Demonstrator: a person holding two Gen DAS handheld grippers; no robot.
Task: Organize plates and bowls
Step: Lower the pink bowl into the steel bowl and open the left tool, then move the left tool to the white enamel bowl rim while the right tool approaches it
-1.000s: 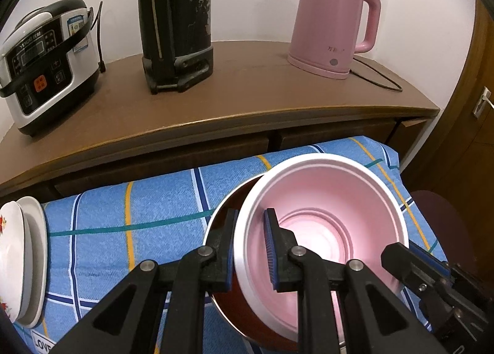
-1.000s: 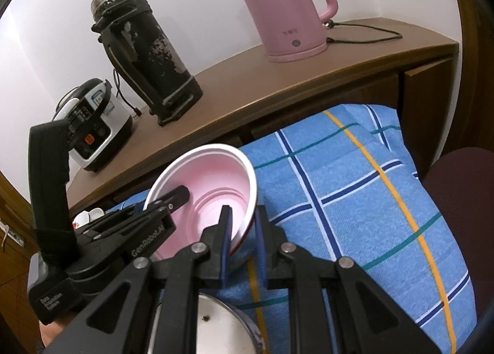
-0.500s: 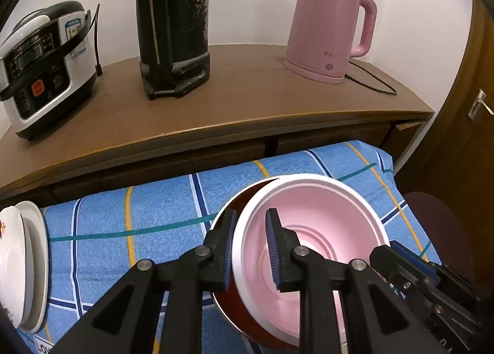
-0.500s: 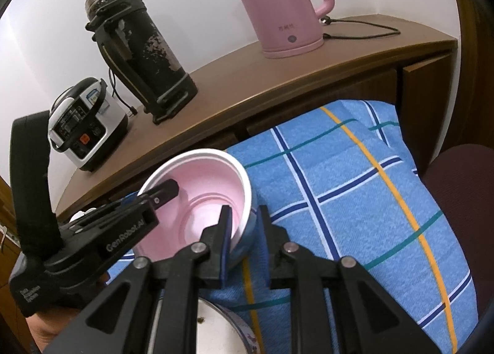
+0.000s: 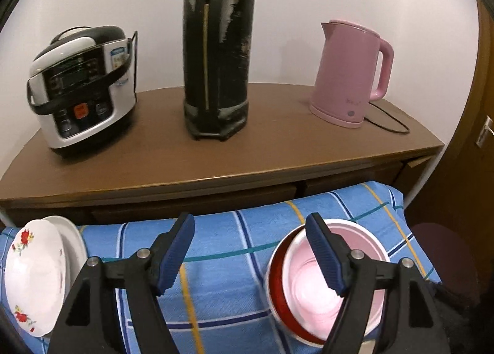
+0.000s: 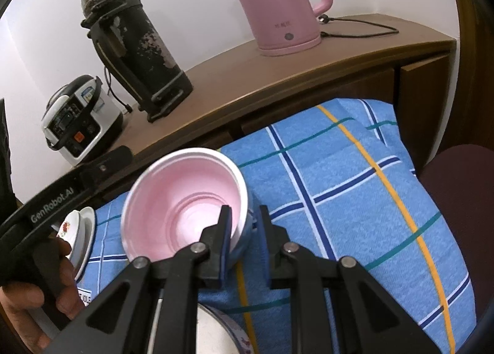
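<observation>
Left gripper [image 5: 250,249] fingers spreading, freeing the pink bowl [image 6: 185,205] nested in a red bowl [image 5: 274,280] on the blue cloth [image 6: 355,187]; right gripper [image 6: 242,236] clamps its rim, likely steadying before letting go

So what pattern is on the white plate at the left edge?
Red flowers on white, on the floral plate; clearest in the left wrist view.

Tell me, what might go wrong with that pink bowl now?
Only the right gripper pinches the pink bowl by its rim, since the left gripper is opening with nothing between its fingers. The tilted bowl could slip or swing. It might also knock the red bowl beneath it on the soft blue checked cloth.
</observation>
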